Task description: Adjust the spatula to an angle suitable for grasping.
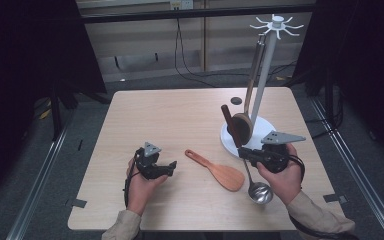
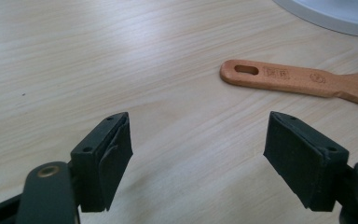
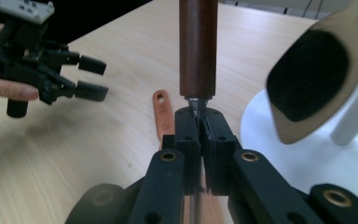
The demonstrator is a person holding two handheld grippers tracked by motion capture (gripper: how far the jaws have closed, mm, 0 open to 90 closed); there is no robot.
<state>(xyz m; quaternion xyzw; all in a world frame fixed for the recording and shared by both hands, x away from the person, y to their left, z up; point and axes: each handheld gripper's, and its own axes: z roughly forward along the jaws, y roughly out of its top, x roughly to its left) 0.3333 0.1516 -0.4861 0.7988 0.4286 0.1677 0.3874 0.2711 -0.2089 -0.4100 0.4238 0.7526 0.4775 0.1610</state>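
My right gripper (image 1: 243, 152) (image 3: 199, 116) is shut on the thin metal shaft of a ladle, just below its dark brown handle (image 3: 196, 46) (image 1: 228, 120). The ladle's steel bowl (image 1: 260, 192) rests on the table by the right hand. A wooden spatula (image 1: 215, 170) lies flat between the two hands, and its handle (image 2: 279, 77) (image 3: 161, 116) points toward the left gripper. My left gripper (image 1: 169, 167) (image 2: 198, 149) is open and holds nothing, a short way left of the spatula handle. It also shows at the left of the right gripper view (image 3: 81, 77).
A white utensil stand (image 1: 263, 75) rises from a round white base (image 1: 271, 125) (image 3: 307, 154) (image 2: 335, 14) at the table's right, just behind the right gripper. From its hooked top (image 1: 277, 25) hangs a wooden spoon (image 1: 243, 127) (image 3: 314, 79). A small dark disc (image 1: 236, 100) lies behind.
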